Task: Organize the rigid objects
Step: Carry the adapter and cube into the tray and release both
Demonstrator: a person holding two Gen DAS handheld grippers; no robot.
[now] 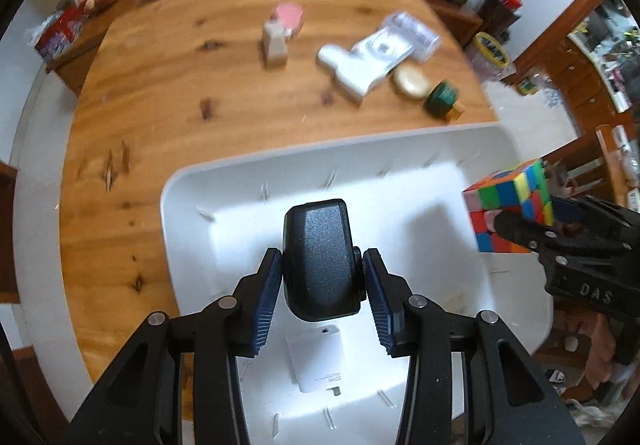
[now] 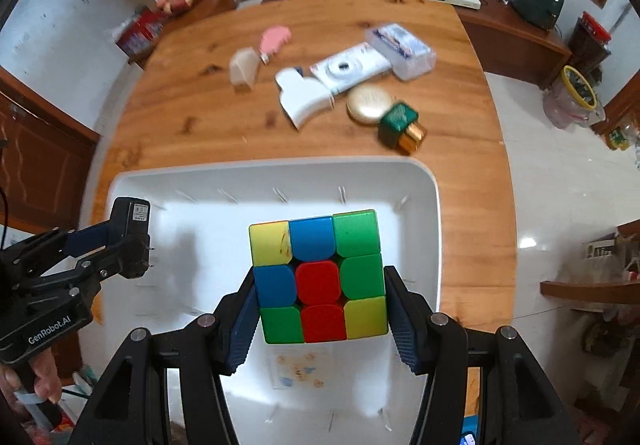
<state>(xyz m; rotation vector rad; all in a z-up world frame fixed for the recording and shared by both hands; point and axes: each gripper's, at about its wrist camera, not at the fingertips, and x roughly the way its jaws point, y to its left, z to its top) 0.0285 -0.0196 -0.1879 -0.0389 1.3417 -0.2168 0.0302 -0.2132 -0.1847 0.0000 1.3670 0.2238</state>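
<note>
My left hand-held gripper (image 1: pixel 323 277) is clamped on a black adapter (image 1: pixel 320 257), held above the white tray (image 1: pixel 192 197). My right hand-held gripper (image 2: pixel 320 309) is clamped on a multicoloured puzzle cube (image 2: pixel 318 275), also above the tray, at the adapter's 3 o'clock. A white charger (image 1: pixel 316 359) lies on the tray floor under the adapter. At 12 o'clock beyond the tray, on the wooden table (image 1: pixel 160 85), sit a white camera (image 2: pixel 348 69), a gold compact (image 2: pixel 370 105) and a green box (image 2: pixel 398 119).
</note>
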